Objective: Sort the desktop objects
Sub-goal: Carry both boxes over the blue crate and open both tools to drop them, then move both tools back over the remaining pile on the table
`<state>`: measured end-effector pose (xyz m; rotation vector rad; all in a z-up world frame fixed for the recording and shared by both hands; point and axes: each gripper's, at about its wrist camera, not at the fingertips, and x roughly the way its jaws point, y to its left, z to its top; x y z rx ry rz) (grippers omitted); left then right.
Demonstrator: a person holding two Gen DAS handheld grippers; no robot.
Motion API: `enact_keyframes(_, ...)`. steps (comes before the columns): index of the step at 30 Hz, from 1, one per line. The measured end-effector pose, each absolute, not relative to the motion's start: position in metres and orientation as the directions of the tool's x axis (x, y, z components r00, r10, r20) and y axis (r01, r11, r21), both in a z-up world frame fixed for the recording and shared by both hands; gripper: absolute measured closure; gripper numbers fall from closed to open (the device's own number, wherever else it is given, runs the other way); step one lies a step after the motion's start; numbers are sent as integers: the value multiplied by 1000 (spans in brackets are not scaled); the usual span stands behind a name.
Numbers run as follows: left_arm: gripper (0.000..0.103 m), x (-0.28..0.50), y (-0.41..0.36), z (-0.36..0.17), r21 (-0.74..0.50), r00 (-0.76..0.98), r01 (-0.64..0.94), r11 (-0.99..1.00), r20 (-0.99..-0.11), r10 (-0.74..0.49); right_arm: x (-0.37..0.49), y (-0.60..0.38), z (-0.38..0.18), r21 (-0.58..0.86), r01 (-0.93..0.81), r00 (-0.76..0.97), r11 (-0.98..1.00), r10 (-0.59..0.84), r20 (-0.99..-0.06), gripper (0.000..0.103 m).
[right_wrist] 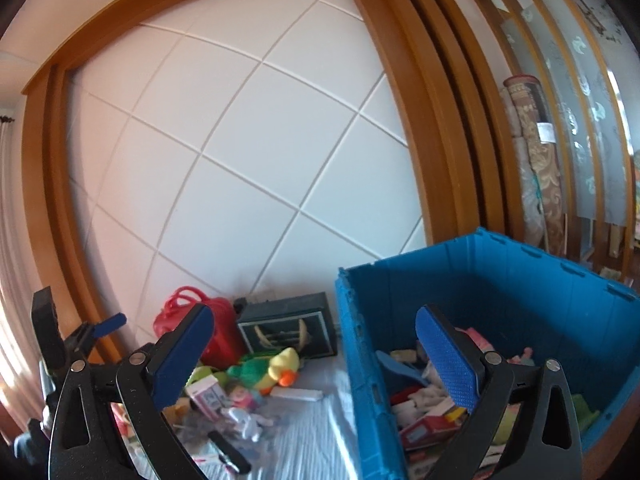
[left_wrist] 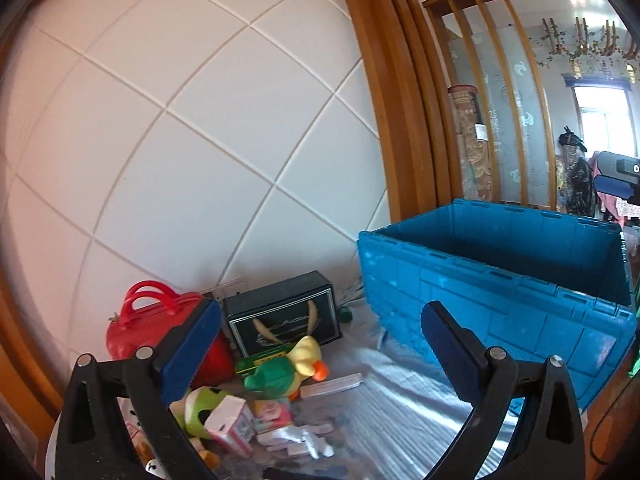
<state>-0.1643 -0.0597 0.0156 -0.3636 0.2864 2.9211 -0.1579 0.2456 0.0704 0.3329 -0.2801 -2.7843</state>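
Blue crate (right_wrist: 500, 300) = landmark and sort target; top open, already holds mixed small items (right_wrist: 424, 404), so sorting looks partway done.

Unsorted pile left of crate, against wall: red handbag (left_wrist: 148, 320), dark box (left_wrist: 284, 312), duck plush (left_wrist: 296, 364), pink carton (left_wrist: 232, 420), white bits nearest camera.

Right gripper (right_wrist: 316, 356) straddles crate's left wall, jaws spread wide, nothing between pads.

Left gripper (left_wrist: 320, 352) left of crate, facing pile, jaws released, empty. Likely next: pick from pile.

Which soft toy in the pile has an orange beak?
The yellow duck in green clothing, lying before the black box; the green frog plush nearby has none.
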Motion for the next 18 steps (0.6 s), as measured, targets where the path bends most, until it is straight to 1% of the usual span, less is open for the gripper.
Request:
enact_keyframes(4,1,-149,-103,3,195,-957,-134,-972,-280,76,-162,211,61,236,332,-894,-913,-384,-229,0)
enact_keyframes(7,1,-140,-130,-13,209,-948,-116,-971,-314,45,-167,179,51,224,364,-868,-904,-417,-270,0)
enact_keyframes(11,1,-133,-157,-41,214,-926,-120,-969,-377,31,-170,136,29,214,411,-829,-886,-461,-317,0)
enact_keyframes(18,1,-136,-177,-89,224,-883,-163,-961,-468,41,-186,84,-17,211,448,-758,-869,-494,-426,0)
